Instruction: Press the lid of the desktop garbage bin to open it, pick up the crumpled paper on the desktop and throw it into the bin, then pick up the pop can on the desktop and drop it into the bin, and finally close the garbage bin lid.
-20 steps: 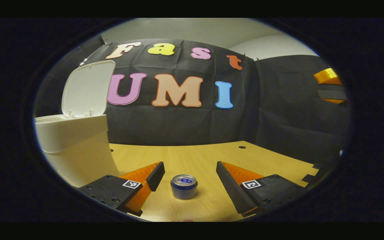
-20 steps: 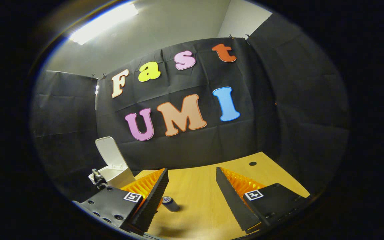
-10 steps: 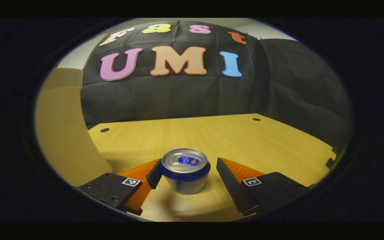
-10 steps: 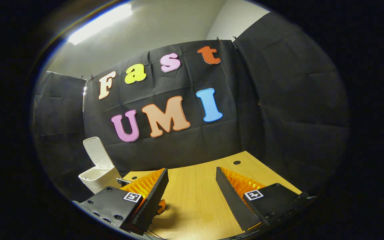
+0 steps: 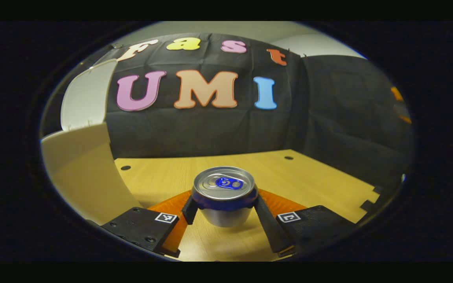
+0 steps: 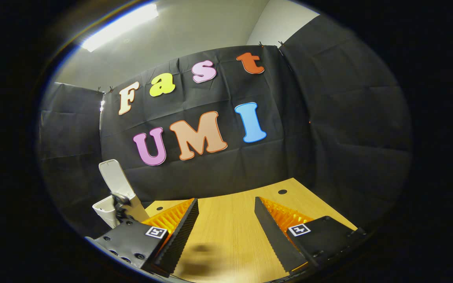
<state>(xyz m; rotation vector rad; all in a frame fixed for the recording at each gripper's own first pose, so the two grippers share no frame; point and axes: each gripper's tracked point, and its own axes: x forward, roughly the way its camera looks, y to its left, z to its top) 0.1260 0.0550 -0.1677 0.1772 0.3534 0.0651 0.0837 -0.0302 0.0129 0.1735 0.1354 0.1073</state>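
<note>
Left gripper [image 5: 223, 210] is clamping the upright can [image 5: 224, 195] by both sides, needing a firm, level lift clear of the bin [image 5: 81, 169] rim beside it, lid [image 5: 87, 96] standing open.

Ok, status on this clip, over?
Left gripper shut on silver, blue-banded pop can, upright. Right gripper open, empty. White plastic bin beside can, lid up. Nothing blocking.

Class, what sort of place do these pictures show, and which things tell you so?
Probably a recording booth set up as a desk: black cloth walls, a bare wooden table, and a white bin beside a pop can.
</note>
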